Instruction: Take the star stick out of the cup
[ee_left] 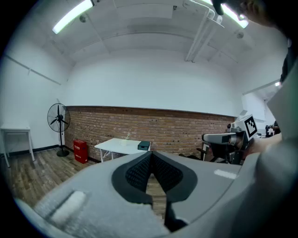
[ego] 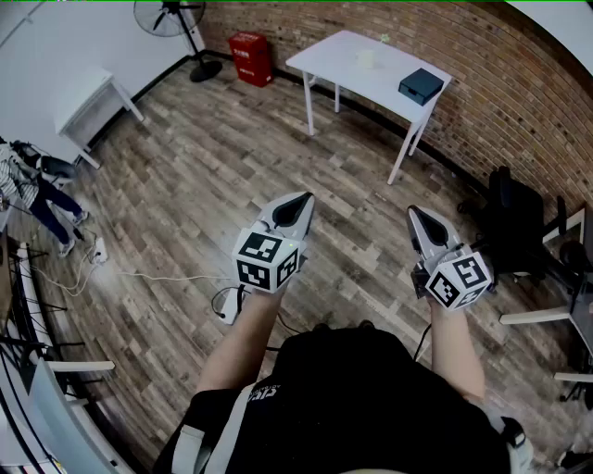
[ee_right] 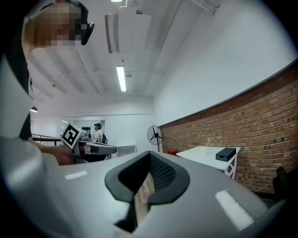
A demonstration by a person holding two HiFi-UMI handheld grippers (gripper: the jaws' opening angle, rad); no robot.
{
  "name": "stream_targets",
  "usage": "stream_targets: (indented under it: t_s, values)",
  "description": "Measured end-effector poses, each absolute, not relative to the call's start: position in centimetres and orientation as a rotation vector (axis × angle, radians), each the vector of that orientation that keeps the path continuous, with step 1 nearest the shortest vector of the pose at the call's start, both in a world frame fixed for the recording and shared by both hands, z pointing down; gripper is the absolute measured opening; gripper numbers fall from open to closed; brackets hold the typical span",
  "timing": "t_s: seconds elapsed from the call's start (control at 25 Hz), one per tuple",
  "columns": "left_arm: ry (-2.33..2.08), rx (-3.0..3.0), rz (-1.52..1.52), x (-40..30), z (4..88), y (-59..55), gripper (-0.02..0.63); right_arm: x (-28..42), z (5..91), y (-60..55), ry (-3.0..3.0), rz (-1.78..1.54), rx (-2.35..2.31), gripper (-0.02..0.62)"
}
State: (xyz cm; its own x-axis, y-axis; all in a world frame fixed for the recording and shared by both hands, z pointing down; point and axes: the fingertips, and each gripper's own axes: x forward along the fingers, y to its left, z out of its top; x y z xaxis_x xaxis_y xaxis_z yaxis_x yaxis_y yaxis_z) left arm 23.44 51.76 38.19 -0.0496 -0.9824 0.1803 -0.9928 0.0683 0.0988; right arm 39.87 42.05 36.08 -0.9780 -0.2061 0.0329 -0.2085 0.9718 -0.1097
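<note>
A pale cup [ego: 368,58] stands on the white table [ego: 343,69] by the brick wall, several steps ahead of me. In the left gripper view a thin stick [ee_left: 127,136] rises out of the cup [ee_left: 124,142]; its top is too small to make out. In the right gripper view the stick [ee_right: 208,141] appears as a faint line. My left gripper [ego: 298,204] [ee_left: 151,155] and right gripper [ego: 414,215] [ee_right: 149,155] are held at waist height over the floor. Both are shut and empty, well short of the table.
A dark box [ego: 422,85] lies on the table's right end. A red box [ego: 250,57] and a standing fan [ego: 176,17] are by the back wall. A small white table [ego: 88,106] and a person [ego: 28,185] are at the left, dark chairs [ego: 514,222] at the right. A cable [ego: 148,276] runs across the wooden floor.
</note>
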Motion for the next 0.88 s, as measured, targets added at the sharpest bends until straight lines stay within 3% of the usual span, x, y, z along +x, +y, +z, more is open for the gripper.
stream_targets:
  t_s: [0.48, 0.88]
  values:
    - [-2.117, 2.014, 0.053, 19.9, 39.2, 50.5, 0.006, 37.3, 37.8, 40.6, -3.084, 0.201, 0.348, -0.002]
    - [-2.123, 1.956, 0.085, 13.9, 40.8, 41.8, 0.006, 31.0, 38.1, 30.3, -3.144, 0.348, 0.331, 0.000]
